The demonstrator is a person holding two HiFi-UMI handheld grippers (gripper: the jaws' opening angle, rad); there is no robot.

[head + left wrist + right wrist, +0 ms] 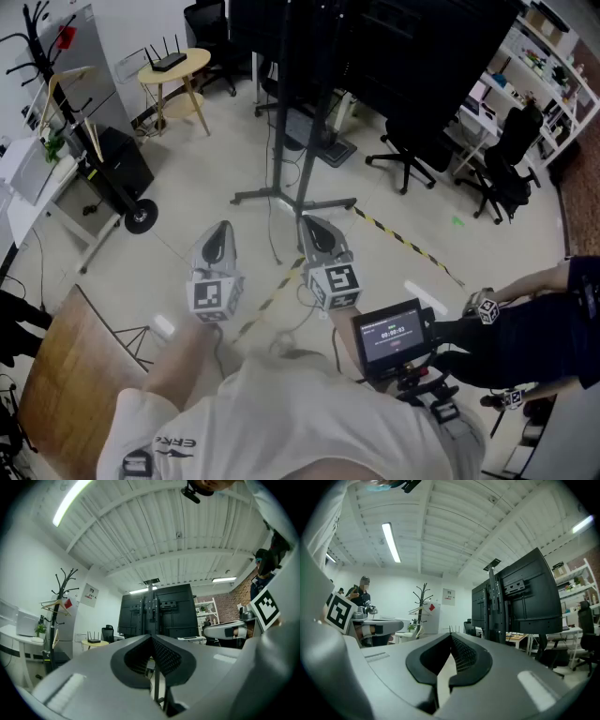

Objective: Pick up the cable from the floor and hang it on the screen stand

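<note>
Left gripper (222, 232), right gripper (317, 225) both shut, empty. Cable (273, 239) on floor (202, 173) below, between them, running toward screen stand (300, 150); right looks nearer.

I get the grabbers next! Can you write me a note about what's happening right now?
Left gripper: shut, empty, held above the floor.
Right gripper: shut, empty, beside the left one.
Cable: a thin dark line on the floor by the foot of the screen stand, ahead of both grippers.
Done: nothing yet; the cable is not picked up.
Left: open a gripper, grab the cable, lift it and hang it on the stand.
</note>
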